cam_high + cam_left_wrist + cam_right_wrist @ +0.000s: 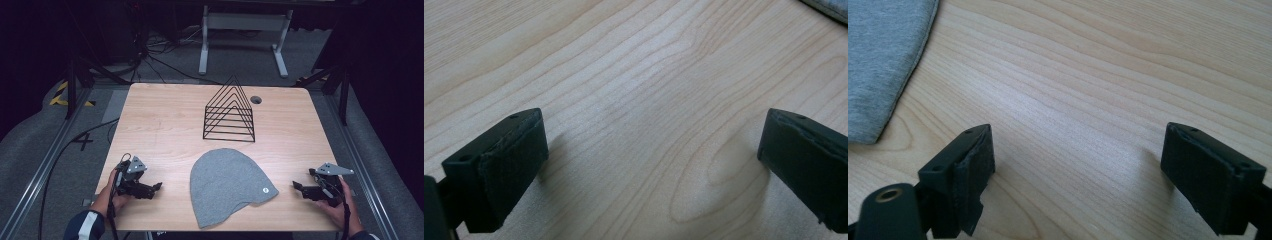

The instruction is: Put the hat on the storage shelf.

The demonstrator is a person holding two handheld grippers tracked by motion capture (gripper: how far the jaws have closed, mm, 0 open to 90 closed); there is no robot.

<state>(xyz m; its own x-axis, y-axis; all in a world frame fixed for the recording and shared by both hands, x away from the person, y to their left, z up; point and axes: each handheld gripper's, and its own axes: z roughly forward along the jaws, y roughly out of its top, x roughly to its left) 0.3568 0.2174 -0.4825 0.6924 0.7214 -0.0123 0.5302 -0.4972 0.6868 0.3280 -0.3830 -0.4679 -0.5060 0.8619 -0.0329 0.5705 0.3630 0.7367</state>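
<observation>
A grey knit beanie (227,185) lies flat at the front middle of the wooden table (165,120), with a small round tag near its right edge. Behind it stands a black wire rack (229,112) of triangular frames. My left gripper (155,189) rests low on the table to the left of the beanie, open, jaws wide apart over bare wood (654,150). My right gripper (297,187) rests to the right of the beanie, also open with nothing between its jaws (1078,165). In the right gripper view the beanie's edge (883,55) lies at the upper left.
A round cable hole (256,99) sits near the table's far edge, right of the rack. Beyond the table are a white desk frame (245,35) and floor cables. Metal rails run along both sides.
</observation>
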